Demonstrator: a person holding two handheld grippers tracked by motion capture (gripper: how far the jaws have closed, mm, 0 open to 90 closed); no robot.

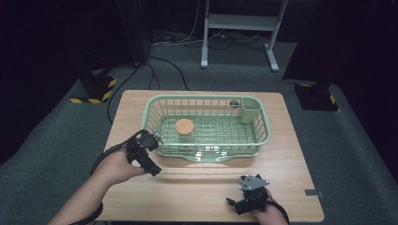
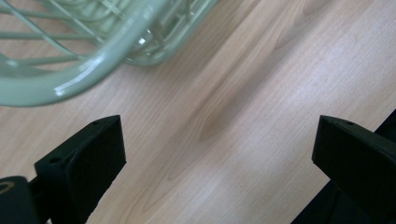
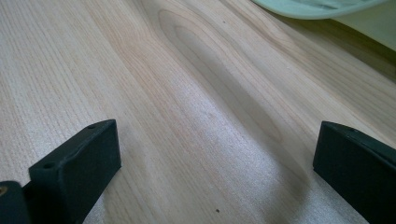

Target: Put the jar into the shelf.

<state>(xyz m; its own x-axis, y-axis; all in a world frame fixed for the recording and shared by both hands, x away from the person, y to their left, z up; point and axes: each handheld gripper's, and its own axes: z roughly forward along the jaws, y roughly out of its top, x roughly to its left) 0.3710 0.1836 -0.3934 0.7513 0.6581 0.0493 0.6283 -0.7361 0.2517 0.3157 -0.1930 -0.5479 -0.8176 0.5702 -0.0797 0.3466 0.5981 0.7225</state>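
Observation:
A pale green wire basket (image 1: pixel 206 125) stands on the wooden table (image 1: pixel 291 154). Inside it lies a round orange disc (image 1: pixel 184 126), left of centre. My left gripper (image 1: pixel 149 161) sits at the basket's front left corner, held in a hand. In the left gripper view its jaws (image 2: pixel 219 154) stand wide apart over bare wood, and the basket rim (image 2: pixel 93 65) curves past just beyond them. My right gripper (image 1: pixel 237 202) rests near the table's front edge. In its own view it (image 3: pixel 215 158) is open with nothing between the jaws, and the basket's base (image 3: pixel 322 7) is far off at the upper right.
A green cup compartment (image 1: pixel 250 110) fills the basket's back right corner, with a small dark round thing (image 1: pixel 233 103) beside it. Grey carpet (image 1: pixel 347 140) surrounds the table. A white stand (image 1: pixel 239 28) and cables lie behind. Bare wood stretches between the two grippers.

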